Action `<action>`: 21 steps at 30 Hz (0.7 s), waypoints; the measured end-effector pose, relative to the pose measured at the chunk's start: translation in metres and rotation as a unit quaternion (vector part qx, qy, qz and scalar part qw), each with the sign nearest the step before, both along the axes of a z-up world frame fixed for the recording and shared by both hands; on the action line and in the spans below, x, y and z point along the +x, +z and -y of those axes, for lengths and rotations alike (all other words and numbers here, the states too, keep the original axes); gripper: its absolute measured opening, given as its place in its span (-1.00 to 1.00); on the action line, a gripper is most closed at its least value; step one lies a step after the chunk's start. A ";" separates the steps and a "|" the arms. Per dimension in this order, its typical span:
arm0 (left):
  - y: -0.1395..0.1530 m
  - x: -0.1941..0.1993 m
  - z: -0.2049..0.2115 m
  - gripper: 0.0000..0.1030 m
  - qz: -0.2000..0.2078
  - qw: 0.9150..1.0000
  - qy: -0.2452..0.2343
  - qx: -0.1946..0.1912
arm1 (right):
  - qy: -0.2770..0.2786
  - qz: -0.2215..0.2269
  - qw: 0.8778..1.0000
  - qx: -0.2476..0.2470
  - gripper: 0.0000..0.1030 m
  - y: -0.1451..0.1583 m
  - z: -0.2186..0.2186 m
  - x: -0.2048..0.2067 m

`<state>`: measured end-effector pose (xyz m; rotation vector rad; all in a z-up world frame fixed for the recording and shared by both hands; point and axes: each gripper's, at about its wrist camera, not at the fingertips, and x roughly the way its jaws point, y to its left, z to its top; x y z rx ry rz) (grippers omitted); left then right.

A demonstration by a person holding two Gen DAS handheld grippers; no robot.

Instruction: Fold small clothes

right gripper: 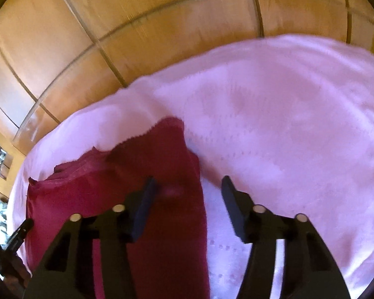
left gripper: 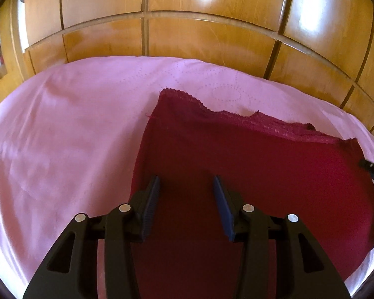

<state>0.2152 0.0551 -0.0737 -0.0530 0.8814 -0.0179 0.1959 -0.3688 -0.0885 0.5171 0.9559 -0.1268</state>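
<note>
Both grippers (left gripper: 186, 183) (right gripper: 188, 183) released, above dark red garment (left gripper: 236, 162) on pink bedspread (left gripper: 62, 137)

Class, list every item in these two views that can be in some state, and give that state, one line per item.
Red cloth: lying flat on the sheet, lace hem rumpled at the far edge, held by neither gripper.
Pink sheet: spread over the bed, lightly creased.
Left gripper: jaws open, empty, over the cloth.
Right gripper: jaws open, empty, over the cloth's edge.
Wardrobe doors: shut.
</note>
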 end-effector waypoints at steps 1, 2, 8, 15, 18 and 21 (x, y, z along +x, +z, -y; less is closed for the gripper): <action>0.002 -0.001 0.000 -0.15 0.000 1.000 0.000 -0.001 | 0.002 -0.002 1.000 0.008 -0.28 -0.002 0.000 0.003; 0.002 0.001 -0.001 -0.15 0.000 1.000 0.001 -0.003 | 0.005 -0.001 1.000 0.010 -0.57 -0.002 -0.002 0.007; -0.013 0.013 0.001 -0.08 -0.018 1.000 -0.006 0.023 | -0.012 -0.036 0.996 -0.082 -0.86 -0.012 -0.003 -0.001; -0.010 0.015 0.002 -0.02 -0.024 0.999 0.003 0.028 | -0.025 -0.043 0.995 -0.086 -0.36 -0.013 0.001 -0.010; 0.008 -0.003 -0.003 -0.02 -0.009 1.000 0.003 0.012 | -0.029 -0.022 0.998 -0.053 -0.19 0.002 0.006 -0.029; 0.018 -0.020 -0.005 -0.02 0.003 1.000 -0.005 0.000 | -0.015 -0.004 1.000 -0.010 -0.07 0.015 0.008 -0.050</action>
